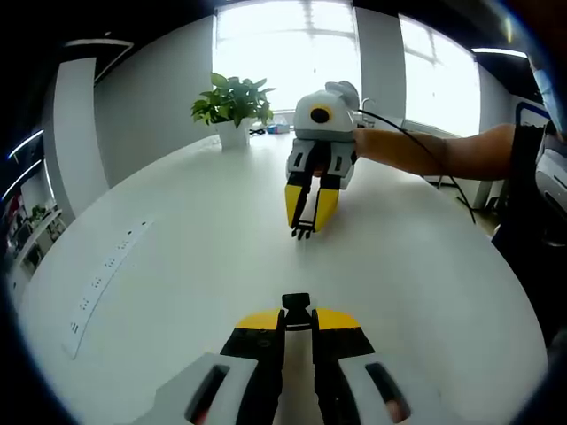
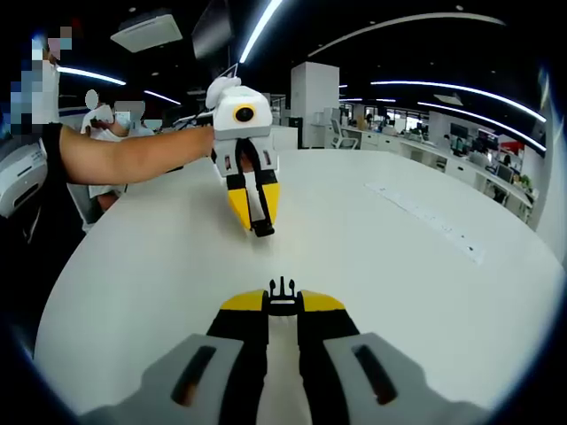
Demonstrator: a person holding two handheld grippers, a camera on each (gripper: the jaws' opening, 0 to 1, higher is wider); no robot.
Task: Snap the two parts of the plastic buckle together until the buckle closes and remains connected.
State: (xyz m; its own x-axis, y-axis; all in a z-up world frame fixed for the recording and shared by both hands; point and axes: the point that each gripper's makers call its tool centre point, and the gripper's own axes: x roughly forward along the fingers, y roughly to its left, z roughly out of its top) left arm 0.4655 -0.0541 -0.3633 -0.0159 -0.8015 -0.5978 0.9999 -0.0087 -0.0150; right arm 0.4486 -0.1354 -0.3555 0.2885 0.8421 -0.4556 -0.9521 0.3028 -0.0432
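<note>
Left gripper view: left hand-held gripper pinching socket half of buckle; right hand-held gripper beyond, over white tabletop, near potted plant.

Right gripper view: right hand-held gripper pinching pronged half of buckle. Judged light, stiff, slippery plastic; best held by rear body. Forearm extended level.

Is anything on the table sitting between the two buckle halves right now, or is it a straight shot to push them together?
Nothing visible lies between them. The left tool holds the black socket half of the plastic buckle, the right tool holds the black pronged half, and the bare white table separates them. The green potted plant stands far off.
</note>
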